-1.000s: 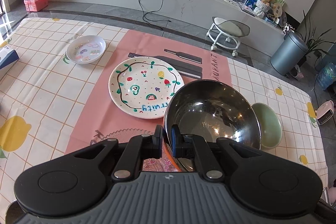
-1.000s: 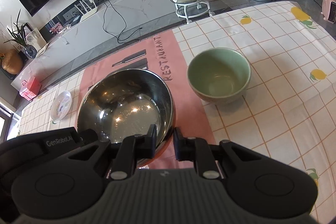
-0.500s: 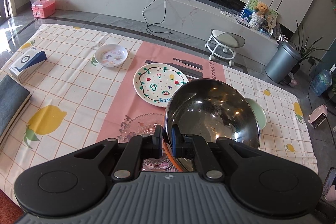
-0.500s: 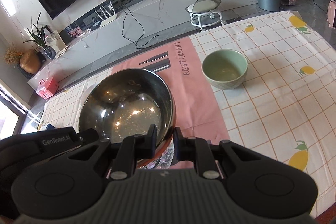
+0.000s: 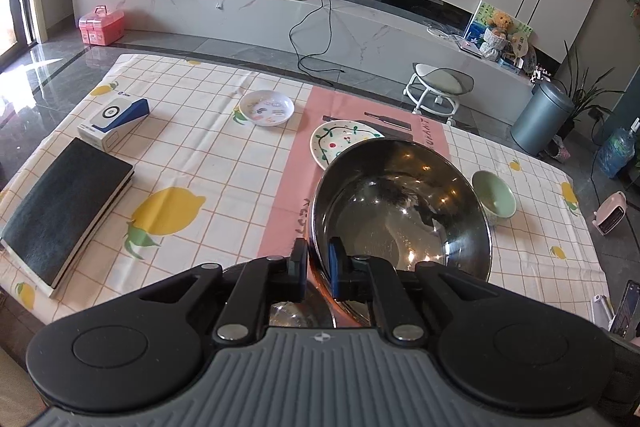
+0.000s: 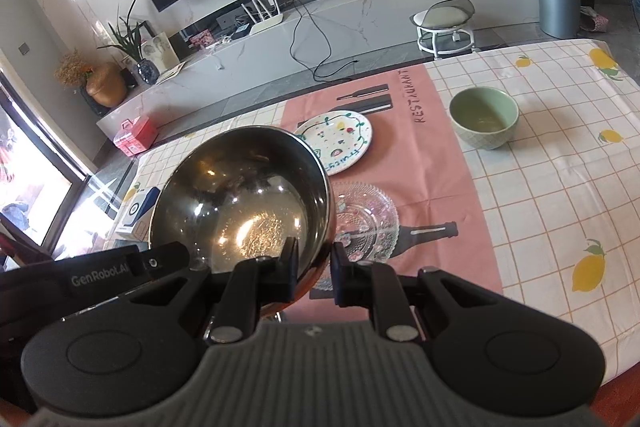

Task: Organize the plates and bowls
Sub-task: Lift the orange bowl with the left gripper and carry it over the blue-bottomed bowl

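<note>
A large steel bowl (image 5: 400,203) hangs tilted above the table, held by both grippers. My left gripper (image 5: 318,263) grips its near rim; the jaws are opening slightly with the rim still between the pads. In the right wrist view my right gripper (image 6: 314,259) is shut on the steel bowl's (image 6: 240,195) right rim. The left gripper's black body (image 6: 100,269) shows at the left. Below lie a clear glass dish (image 6: 368,219), a painted plate (image 6: 340,139) and a green bowl (image 6: 484,117). A small white dish (image 5: 267,107) sits further back on the left.
A dark book (image 5: 64,211) and a white-and-blue box (image 5: 114,117) lie on the left of the lemon-print tablecloth (image 5: 200,163). The pink placemat (image 6: 432,179) runs down the middle. A stool (image 5: 438,85) and a grey bin (image 5: 542,117) stand beyond the table's far edge.
Both grippers have lifted the steel bowl and drawn it back toward the near edge. The table looks farther away, and the book, the box and the glass dish have come into view.
</note>
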Demonstrator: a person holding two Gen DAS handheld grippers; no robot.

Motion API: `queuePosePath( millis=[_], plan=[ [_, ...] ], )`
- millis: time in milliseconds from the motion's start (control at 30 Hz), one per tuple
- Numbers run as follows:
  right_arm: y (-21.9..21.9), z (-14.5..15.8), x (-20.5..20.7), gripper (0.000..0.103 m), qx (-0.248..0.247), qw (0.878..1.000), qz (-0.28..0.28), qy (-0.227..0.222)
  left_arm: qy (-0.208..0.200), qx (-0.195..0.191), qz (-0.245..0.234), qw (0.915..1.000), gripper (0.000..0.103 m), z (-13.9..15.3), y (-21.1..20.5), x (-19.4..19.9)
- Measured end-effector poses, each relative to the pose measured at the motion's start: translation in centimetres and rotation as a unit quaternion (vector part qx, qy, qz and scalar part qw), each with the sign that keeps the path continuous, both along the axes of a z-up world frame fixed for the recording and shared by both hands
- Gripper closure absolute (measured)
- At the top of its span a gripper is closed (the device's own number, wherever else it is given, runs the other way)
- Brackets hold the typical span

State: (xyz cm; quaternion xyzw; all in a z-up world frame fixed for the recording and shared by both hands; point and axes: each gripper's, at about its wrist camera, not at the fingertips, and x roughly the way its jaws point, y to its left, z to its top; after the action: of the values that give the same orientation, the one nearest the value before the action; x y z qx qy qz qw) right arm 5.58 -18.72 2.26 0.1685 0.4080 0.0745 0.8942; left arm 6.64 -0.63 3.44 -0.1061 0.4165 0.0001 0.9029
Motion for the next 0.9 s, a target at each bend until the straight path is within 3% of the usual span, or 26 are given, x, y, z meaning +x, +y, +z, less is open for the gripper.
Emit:
queuePosePath(
  millis=[267,533,900],
  plan=[
    [2.1,-0.3,-1.5,0.088,-0.003,0.999,0.049,0.013,0.018,0.004,0.0,0.9998,0.089,-0.6,2.3,-2.6],
    [3.6,-1.2,-2.1,0.089,-0.025,0.996,0.086,0.031,0.066,-0.023,0.011,0.9975,0.087,-2.9,4.4,-4.0],
    [5.0,-4.1,-1.1,0.09,-0.016,0.99,0.105,0.089,0.092,-0.028,0.034,0.9948,0.087,-4.8,5.7,-4.3]
  ],
)
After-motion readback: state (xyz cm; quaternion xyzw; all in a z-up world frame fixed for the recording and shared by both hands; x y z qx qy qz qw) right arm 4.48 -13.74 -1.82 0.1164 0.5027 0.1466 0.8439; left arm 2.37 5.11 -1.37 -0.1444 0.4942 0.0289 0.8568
